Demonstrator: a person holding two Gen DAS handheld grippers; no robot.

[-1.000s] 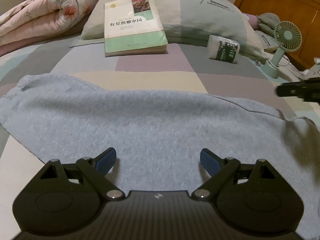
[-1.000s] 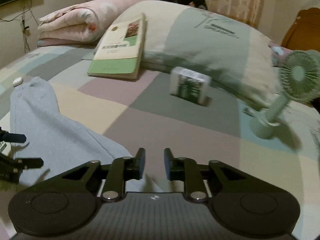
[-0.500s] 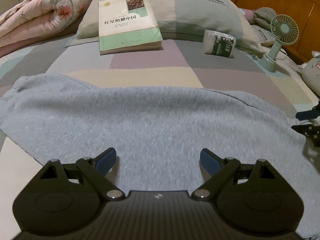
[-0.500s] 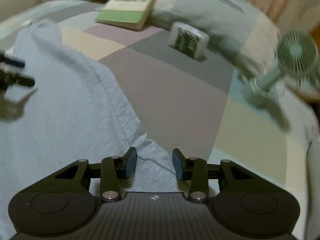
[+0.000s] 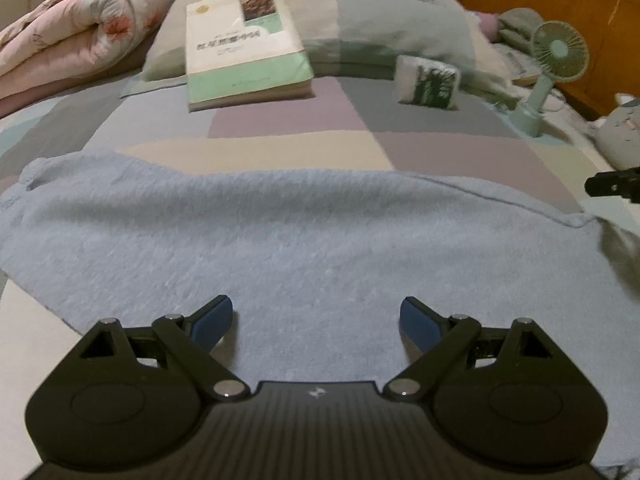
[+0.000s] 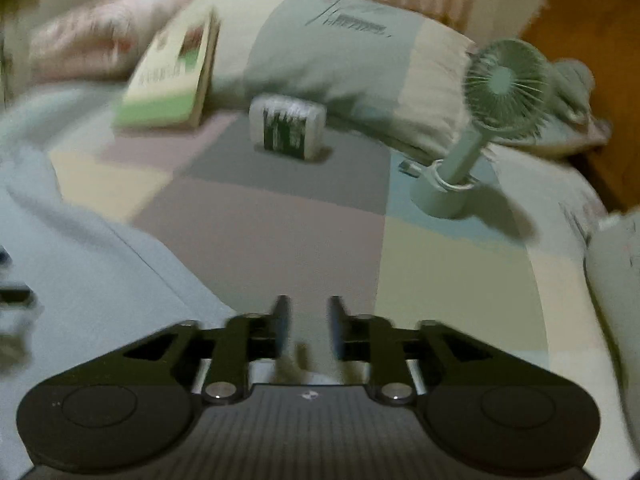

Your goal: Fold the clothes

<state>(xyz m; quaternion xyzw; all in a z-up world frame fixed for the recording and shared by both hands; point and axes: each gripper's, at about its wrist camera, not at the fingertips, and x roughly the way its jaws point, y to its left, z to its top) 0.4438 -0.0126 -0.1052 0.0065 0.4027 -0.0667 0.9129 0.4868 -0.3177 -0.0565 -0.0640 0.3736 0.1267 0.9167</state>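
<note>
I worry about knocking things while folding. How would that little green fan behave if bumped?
The green fan would probably tip easily: its broad head sits high on a thin stem above a small round base, which rests on the soft bedsheet. It looks like light plastic, so likely easy to shove aside.

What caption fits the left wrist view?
Open left gripper over blue garment spread on patchwork bed; book and fan beyond.
</note>
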